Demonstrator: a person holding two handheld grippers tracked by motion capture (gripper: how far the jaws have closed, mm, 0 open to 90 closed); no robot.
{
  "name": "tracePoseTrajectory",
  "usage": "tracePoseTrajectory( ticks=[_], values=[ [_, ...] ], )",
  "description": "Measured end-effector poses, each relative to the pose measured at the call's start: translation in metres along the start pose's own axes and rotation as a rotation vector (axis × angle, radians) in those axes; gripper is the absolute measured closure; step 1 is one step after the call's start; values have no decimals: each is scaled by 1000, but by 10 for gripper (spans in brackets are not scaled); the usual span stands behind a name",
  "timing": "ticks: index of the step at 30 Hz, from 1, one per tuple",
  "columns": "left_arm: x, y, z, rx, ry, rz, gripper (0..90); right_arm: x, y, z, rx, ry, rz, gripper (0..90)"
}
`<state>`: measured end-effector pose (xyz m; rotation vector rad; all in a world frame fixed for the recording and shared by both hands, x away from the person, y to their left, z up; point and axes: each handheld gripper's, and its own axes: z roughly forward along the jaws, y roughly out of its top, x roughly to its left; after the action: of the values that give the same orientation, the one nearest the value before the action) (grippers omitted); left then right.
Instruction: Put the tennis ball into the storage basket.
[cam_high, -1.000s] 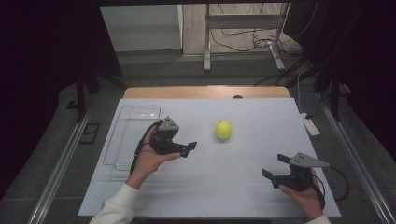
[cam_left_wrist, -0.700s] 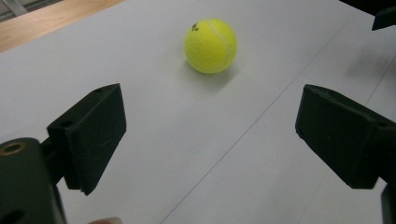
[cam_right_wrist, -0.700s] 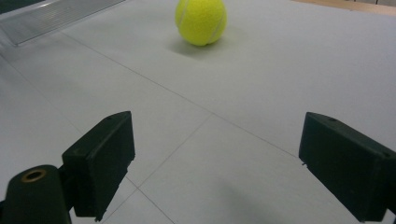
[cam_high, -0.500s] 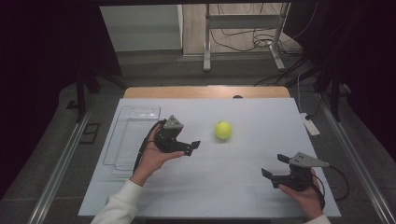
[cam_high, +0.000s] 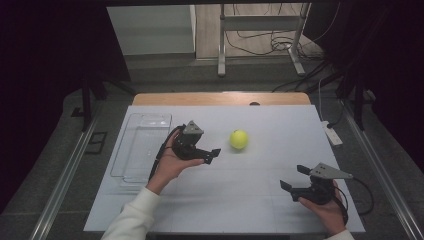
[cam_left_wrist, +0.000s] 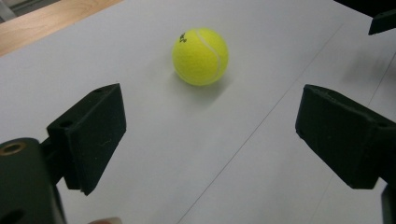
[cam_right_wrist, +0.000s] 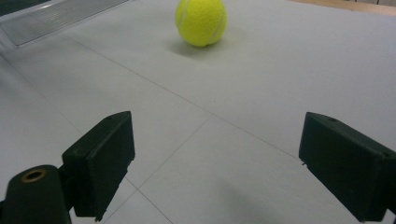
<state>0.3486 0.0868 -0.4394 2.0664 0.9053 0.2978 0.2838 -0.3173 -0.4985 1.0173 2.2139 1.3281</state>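
Clear tray (cam_right_wrist: 56, 18) cut off by right gripper view's top edge

High view overhead, gripper views low, sharing tennis ball (cam_high: 239, 139).

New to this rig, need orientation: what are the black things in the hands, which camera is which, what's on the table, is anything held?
A person holds a two-jaw hand-held gripper in each hand: left hand-held gripper, right hand-held gripper. One picture comes from a fixed camera above the table; the other two come from cameras riding on each gripper, looking along its black jaws. On the white table lie a tennis ball and a clear tray. Both grippers are open and hold nothing; the left one points at the ball.
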Motion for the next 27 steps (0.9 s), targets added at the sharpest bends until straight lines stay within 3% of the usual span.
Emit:
tracePoseTrajectory(
  ticks=[27],
  values=[
    [-4, 15, 16, 23, -9, 23, 97, 0, 0, 0, 2, -3, -1, 112]
  ],
)
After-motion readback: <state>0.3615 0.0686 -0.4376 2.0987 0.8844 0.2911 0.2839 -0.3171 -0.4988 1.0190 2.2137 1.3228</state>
